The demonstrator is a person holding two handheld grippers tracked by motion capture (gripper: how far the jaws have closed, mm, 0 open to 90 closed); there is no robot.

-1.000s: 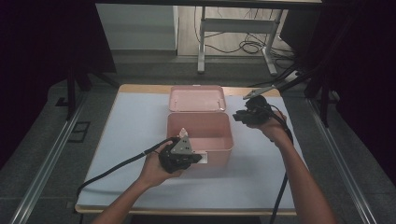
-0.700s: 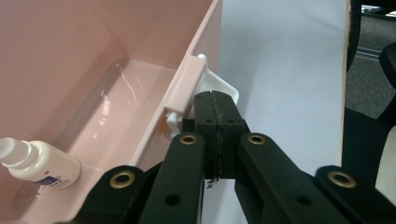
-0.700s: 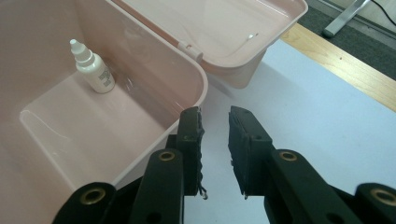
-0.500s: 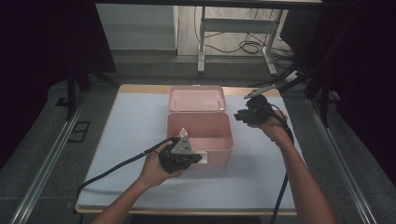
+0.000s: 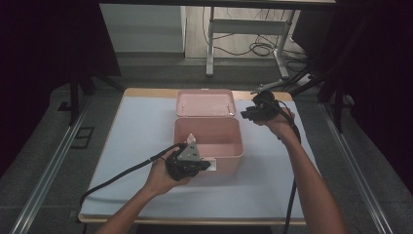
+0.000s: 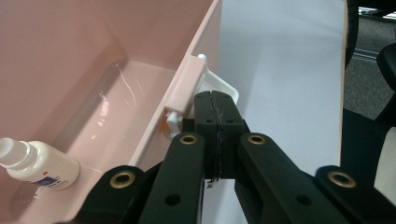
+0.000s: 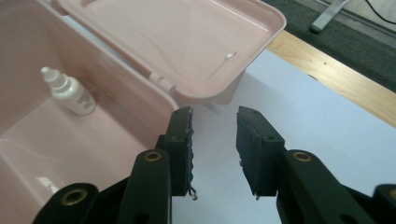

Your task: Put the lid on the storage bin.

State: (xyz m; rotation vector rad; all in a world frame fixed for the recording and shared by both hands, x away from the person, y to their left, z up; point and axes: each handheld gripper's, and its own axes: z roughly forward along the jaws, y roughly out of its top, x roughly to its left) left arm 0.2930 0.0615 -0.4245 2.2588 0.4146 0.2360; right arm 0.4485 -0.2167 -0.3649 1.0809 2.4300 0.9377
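Observation:
A pink box [image 5: 209, 139] stands open mid-table, its lid [image 5: 205, 102] hinged back flat behind it. A small white dropper bottle [image 7: 70, 95] lies inside on the floor of the box [image 6: 135, 88], where the bottle [image 6: 37, 161] rests on its side. My left gripper [image 5: 207, 165] is at the box's front wall, jaws pressed together, and its tips [image 6: 215, 100] touch the white latch [image 6: 224, 86]. My right gripper [image 5: 247, 115] hovers by the box's back right corner. Its jaws [image 7: 214, 126] have just been opening, with nothing between them.
A pale sheet [image 5: 141, 131] covers the table, with a wooden edge [image 7: 336, 79] showing beyond it. Black cables [image 5: 122, 173] trail off the front. Metal stand legs [image 5: 210, 44] and floor cables lie past the far edge.
The right hand has shifted very slightly near the box's back right corner. The box, the lid and the left hand look unchanged.

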